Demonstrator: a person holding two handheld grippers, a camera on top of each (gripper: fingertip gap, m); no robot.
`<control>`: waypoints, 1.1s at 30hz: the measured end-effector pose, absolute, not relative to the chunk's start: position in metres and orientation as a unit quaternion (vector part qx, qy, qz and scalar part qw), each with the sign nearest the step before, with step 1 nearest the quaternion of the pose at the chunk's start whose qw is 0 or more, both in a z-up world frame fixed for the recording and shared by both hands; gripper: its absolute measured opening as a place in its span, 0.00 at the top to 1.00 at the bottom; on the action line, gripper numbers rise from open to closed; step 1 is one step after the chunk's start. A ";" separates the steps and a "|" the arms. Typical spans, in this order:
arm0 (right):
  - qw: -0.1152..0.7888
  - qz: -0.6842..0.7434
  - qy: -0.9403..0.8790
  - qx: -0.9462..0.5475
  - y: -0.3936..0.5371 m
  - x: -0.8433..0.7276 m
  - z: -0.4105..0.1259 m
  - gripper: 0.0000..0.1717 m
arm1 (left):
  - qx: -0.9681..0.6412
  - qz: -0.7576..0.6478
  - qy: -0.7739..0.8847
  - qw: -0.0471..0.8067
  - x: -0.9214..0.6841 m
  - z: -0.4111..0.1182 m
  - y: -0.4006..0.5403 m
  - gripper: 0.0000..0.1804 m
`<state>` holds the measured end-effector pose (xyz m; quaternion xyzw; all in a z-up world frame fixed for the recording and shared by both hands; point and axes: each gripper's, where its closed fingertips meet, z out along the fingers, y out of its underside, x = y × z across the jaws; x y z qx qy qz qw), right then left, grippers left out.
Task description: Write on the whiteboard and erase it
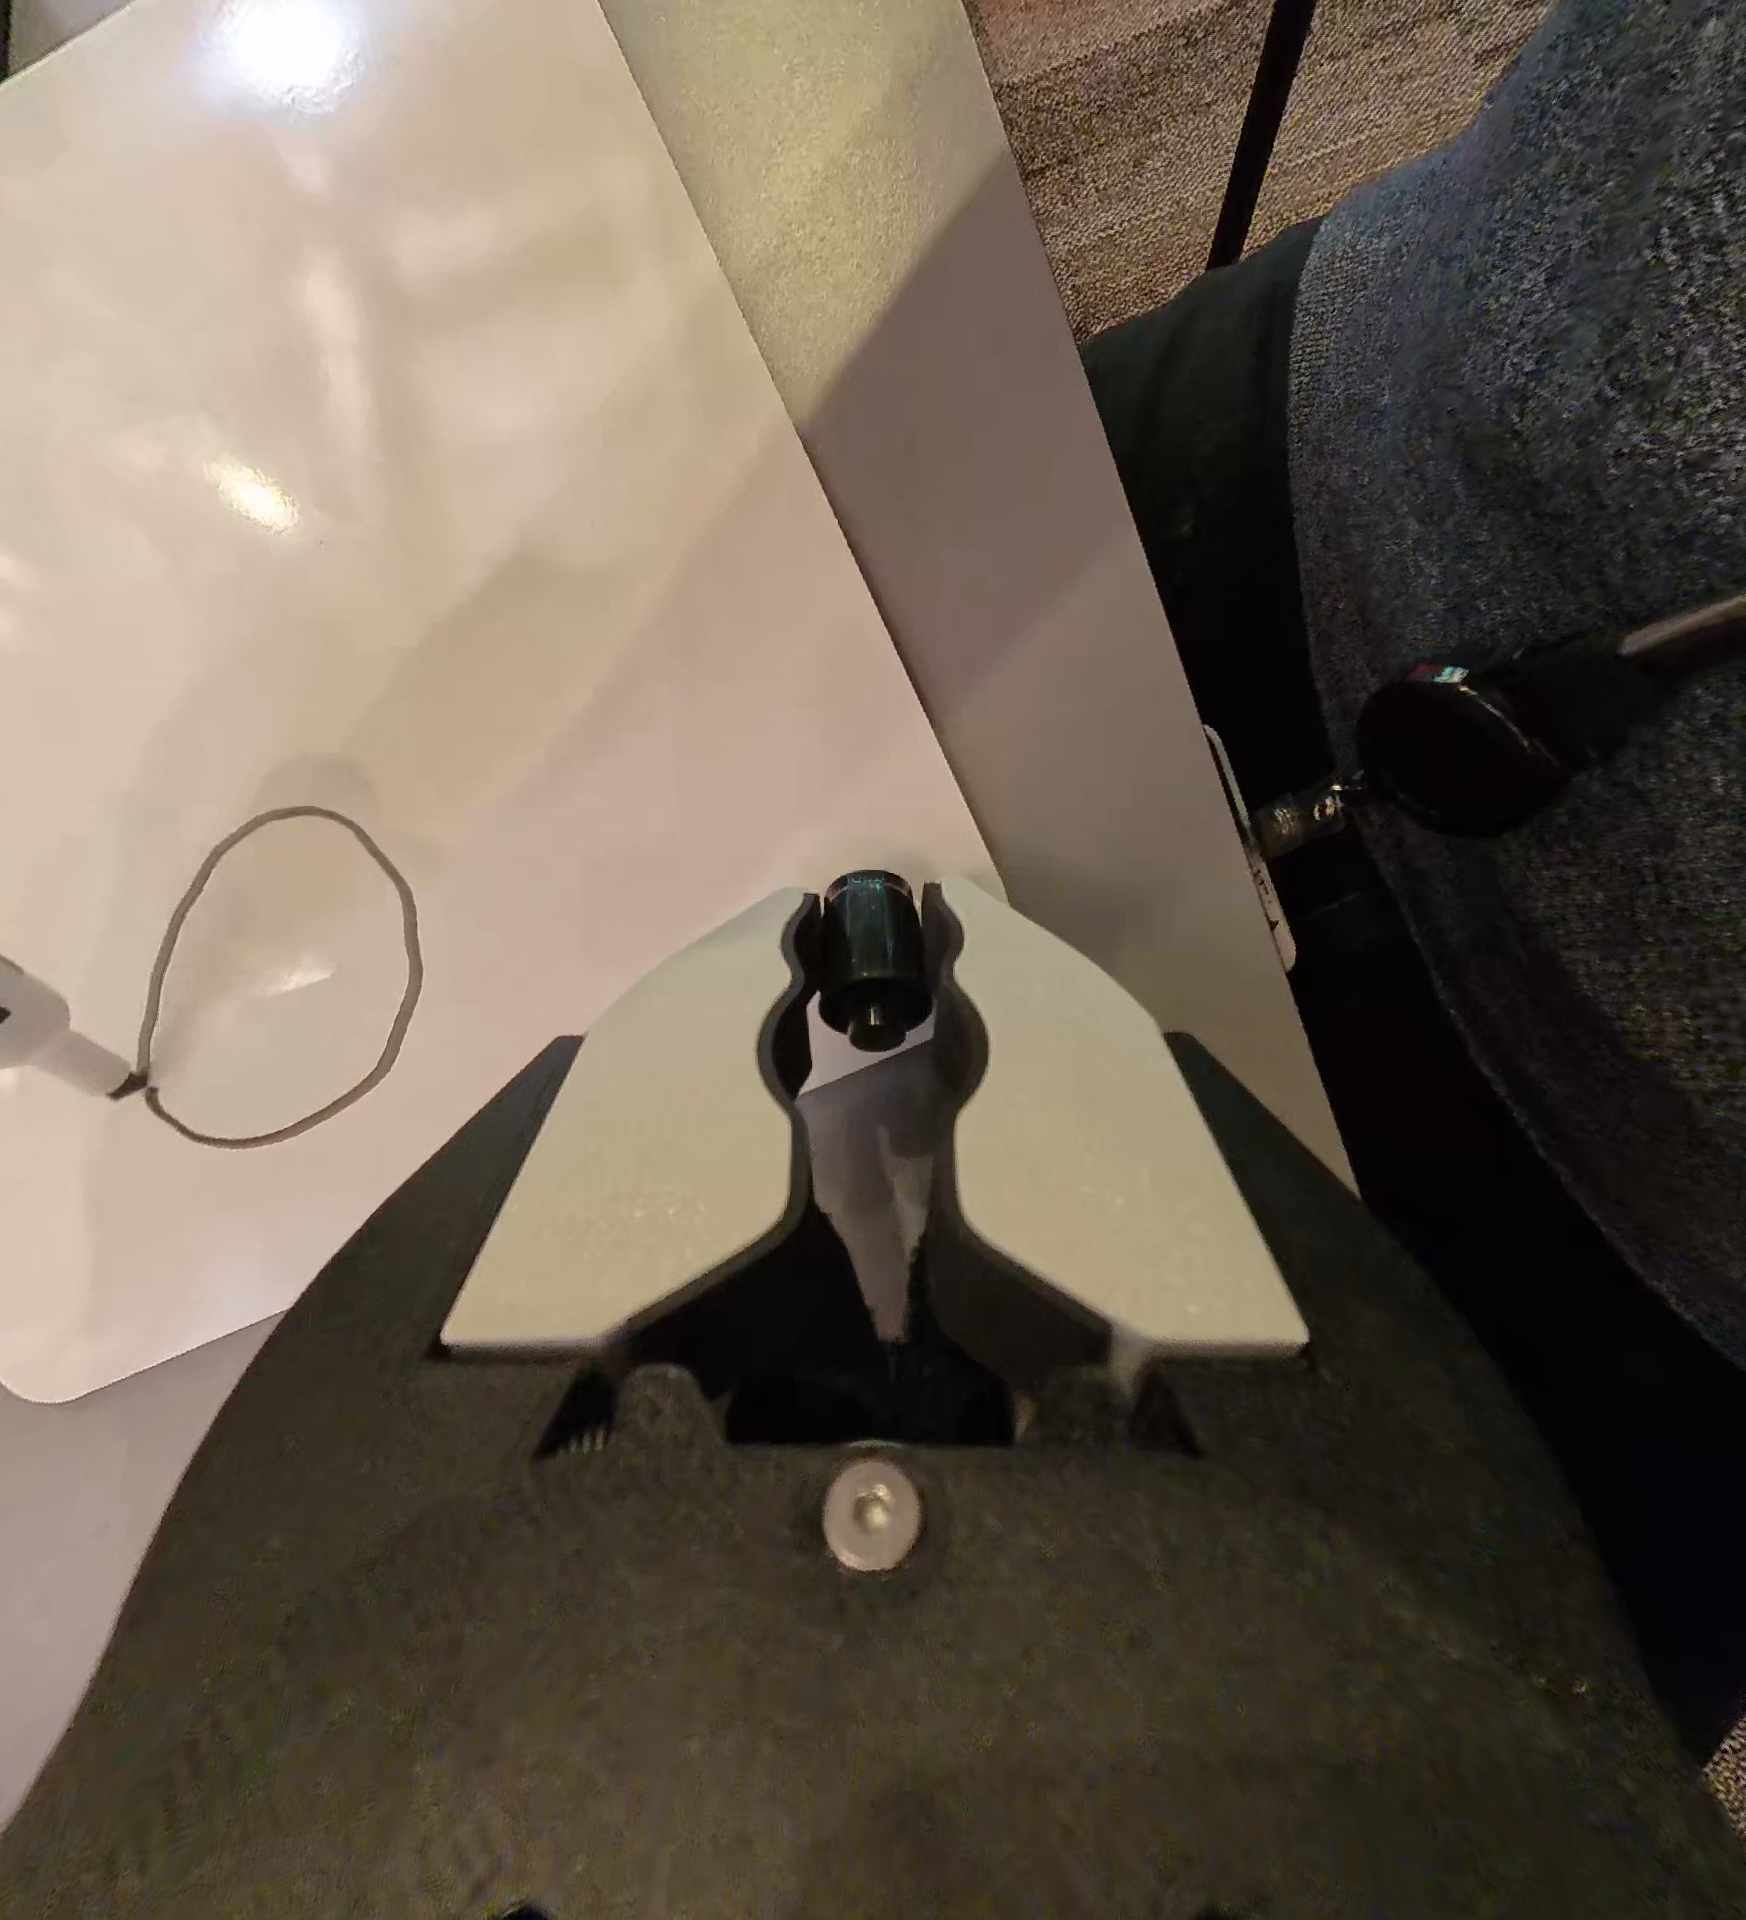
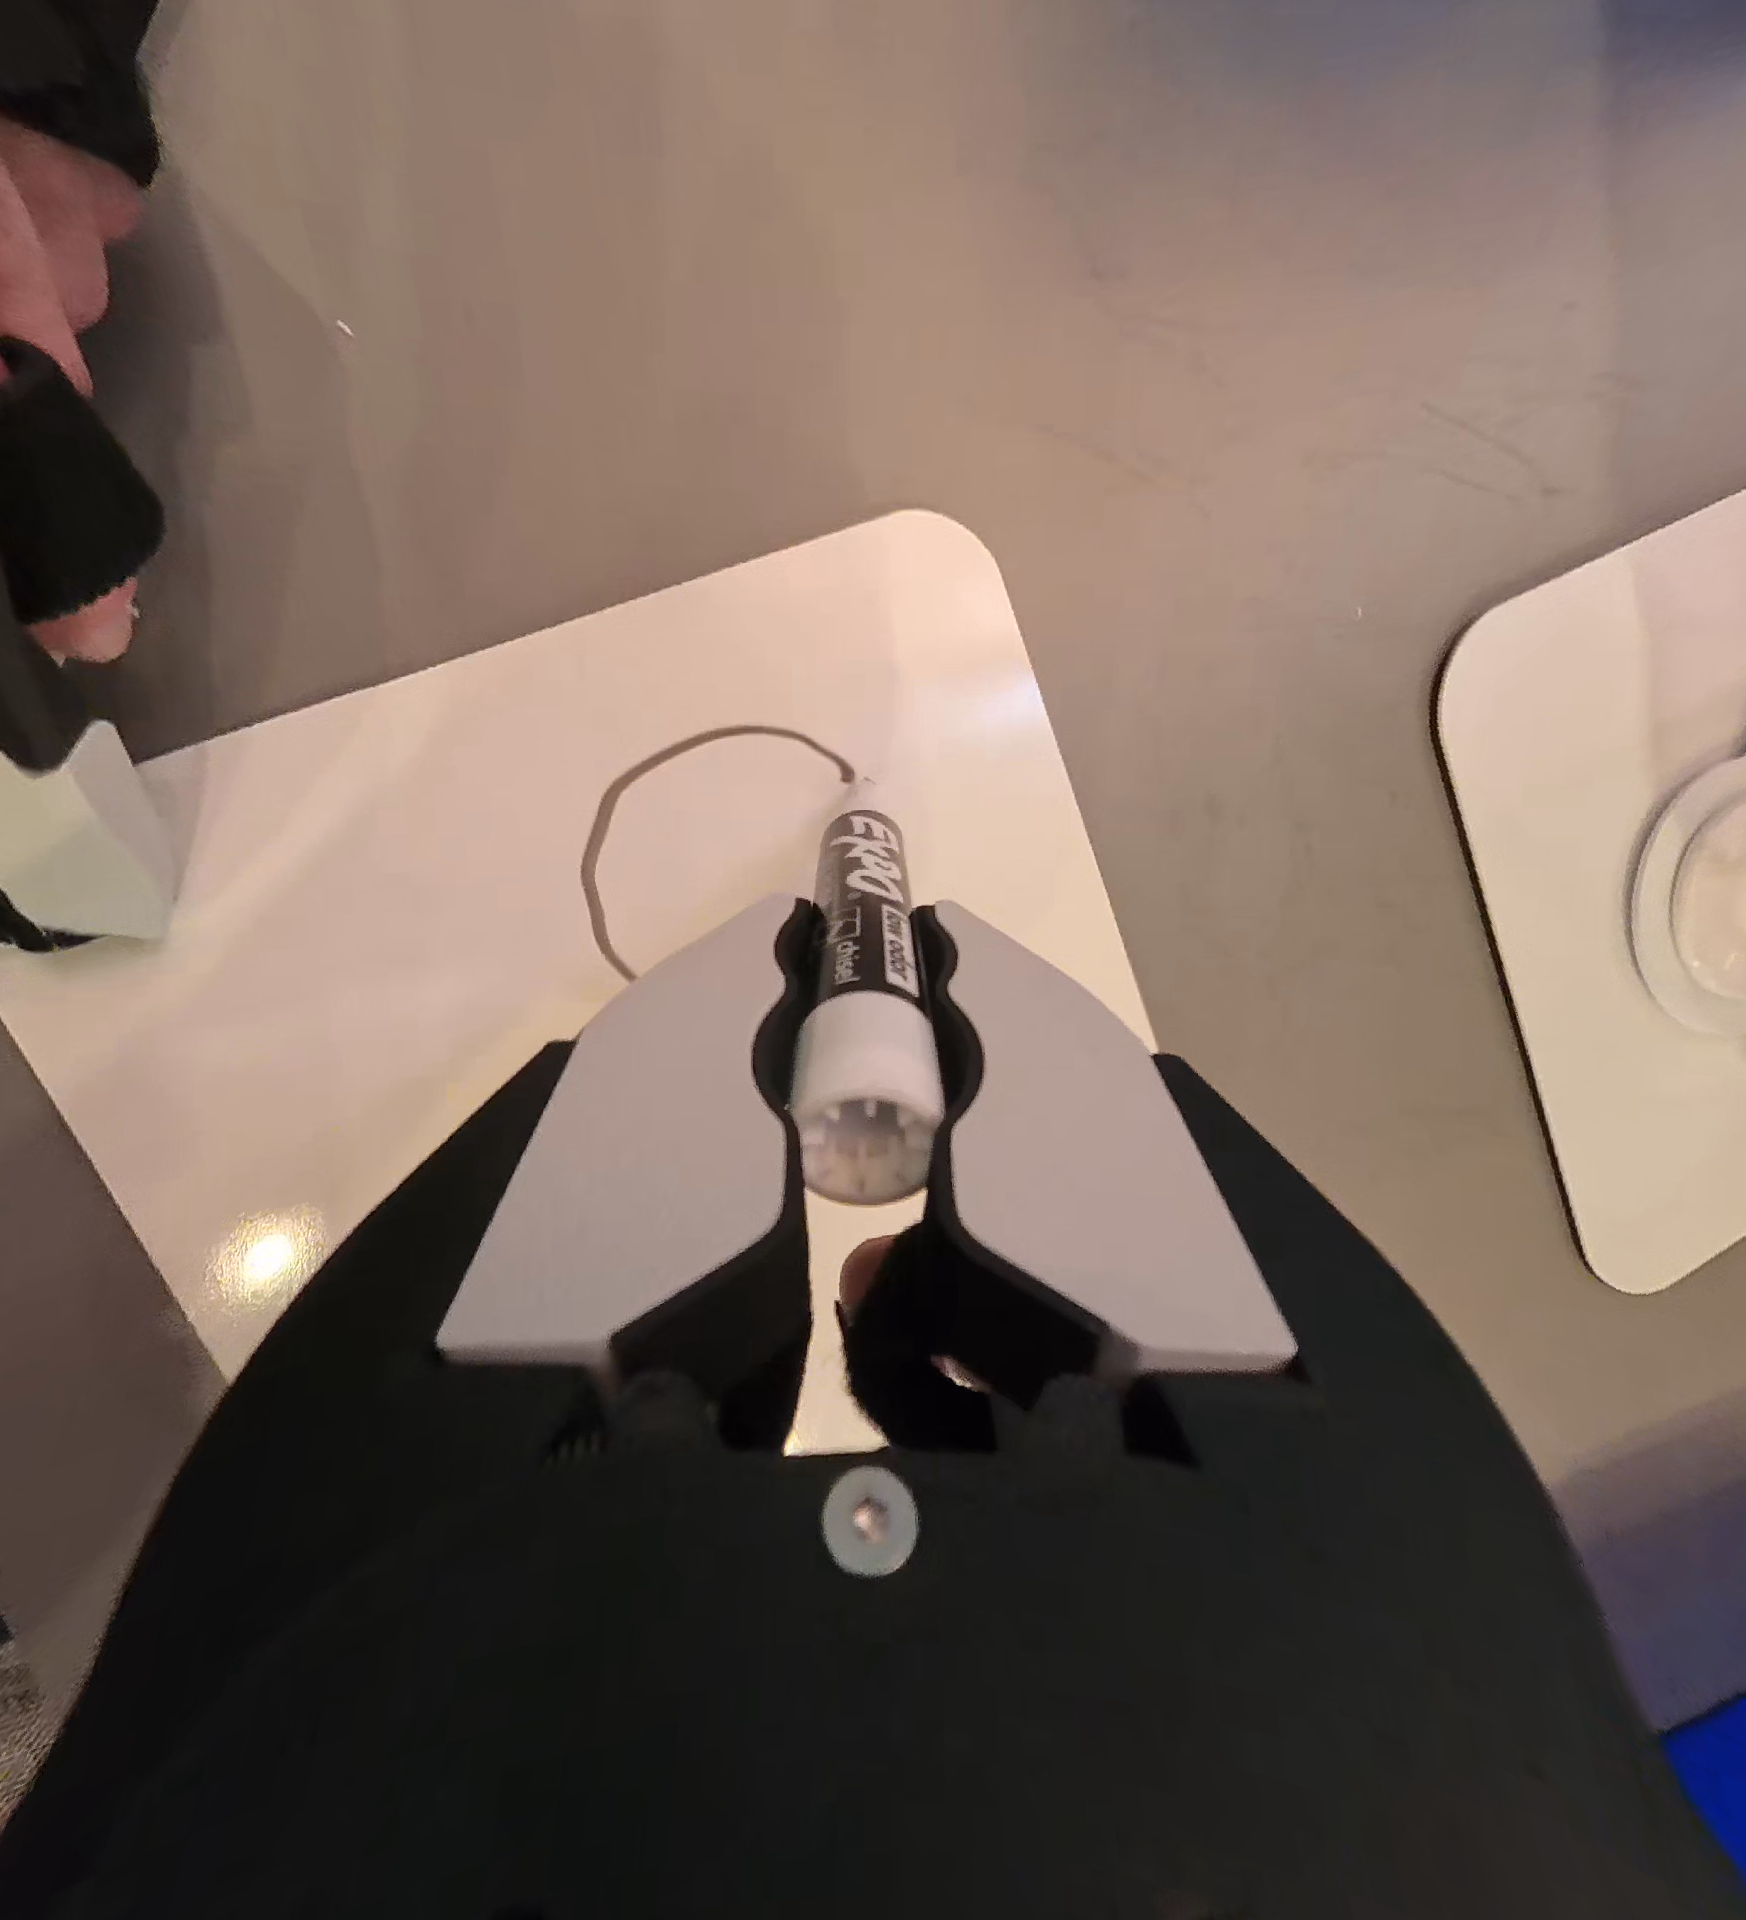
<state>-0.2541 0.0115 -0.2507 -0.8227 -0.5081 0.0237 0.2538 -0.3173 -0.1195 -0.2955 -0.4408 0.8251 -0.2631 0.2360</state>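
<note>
Right claw (image 2: 867, 940) grips black-and-white marker (image 2: 861, 935) | tip on glossy white whiteboard (image 2: 349, 935) ahead | left claw (image 1: 869, 935) grips black cap (image 1: 867, 961) | risk: tilting could skip the grey loop (image 2: 640, 821).

Each gripper is built as a broad black, rough-textured body from which two flat pale grey fingers (image 1: 640, 1164) taper forward, lined inside with black scalloped pads (image 2: 796, 977). A silver washer and screw (image 1: 871, 1524) are set in the middle of the left gripper (image 1: 874, 904) body, and the same fitting (image 2: 869, 1555) is seen on the right gripper (image 2: 869, 914). A black sleeve (image 2: 69, 94) and black finger straps (image 2: 58, 520) are worn, with a mottled grey-blue top (image 1: 1575, 416).
</note>
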 end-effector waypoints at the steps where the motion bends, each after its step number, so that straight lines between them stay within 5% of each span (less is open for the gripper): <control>1: 0.255 0.025 -0.509 -0.822 0.012 -0.256 -0.251 0.88 | -0.441 -0.263 0.825 0.236 -0.317 -0.295 -0.120 0.89; 33: 0.243 0.003 -0.484 -0.840 -0.005 -0.213 -0.250 0.88 | -0.439 -0.265 0.826 0.235 -0.318 -0.296 -0.120 0.89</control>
